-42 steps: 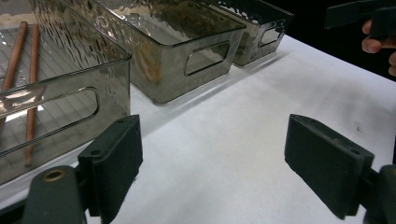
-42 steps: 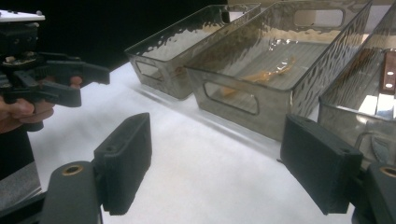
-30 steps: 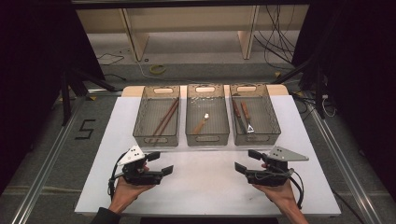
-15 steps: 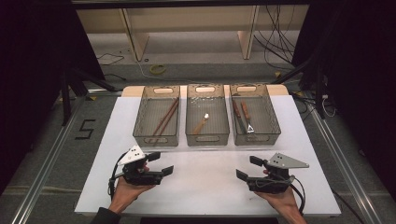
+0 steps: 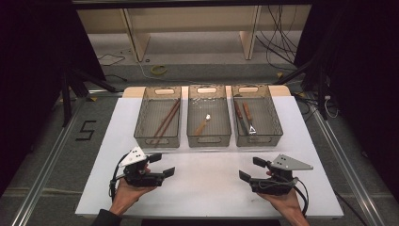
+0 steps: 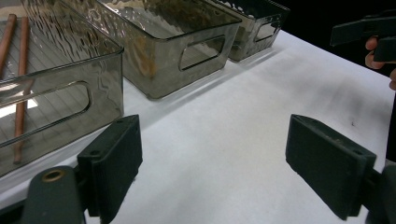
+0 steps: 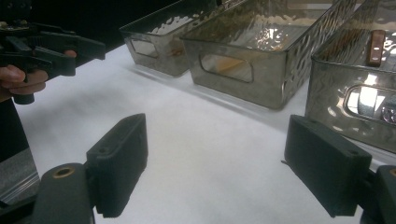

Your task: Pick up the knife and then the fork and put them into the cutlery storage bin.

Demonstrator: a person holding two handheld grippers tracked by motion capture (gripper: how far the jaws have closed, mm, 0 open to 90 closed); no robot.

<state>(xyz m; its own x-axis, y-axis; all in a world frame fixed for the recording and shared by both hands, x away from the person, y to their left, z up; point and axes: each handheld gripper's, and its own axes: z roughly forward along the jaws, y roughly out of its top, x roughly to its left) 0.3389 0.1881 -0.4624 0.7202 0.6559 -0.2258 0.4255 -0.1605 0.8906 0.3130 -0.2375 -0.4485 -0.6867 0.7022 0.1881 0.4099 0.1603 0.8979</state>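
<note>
Wooden chopsticks (image 5: 165, 121) in left bin (image 5: 158, 136); spoon (image 5: 203, 125) seen from above

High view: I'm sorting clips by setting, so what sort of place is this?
Probably a lab or recording studio, not a home. A white table stands between dark curtains, loose cables trail on the floor behind it, and a taped number 5 marks the floor beside it.

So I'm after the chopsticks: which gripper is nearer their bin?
Left. The left gripper sits just in front of the chopsticks' bin; the right gripper is across the table.
</note>
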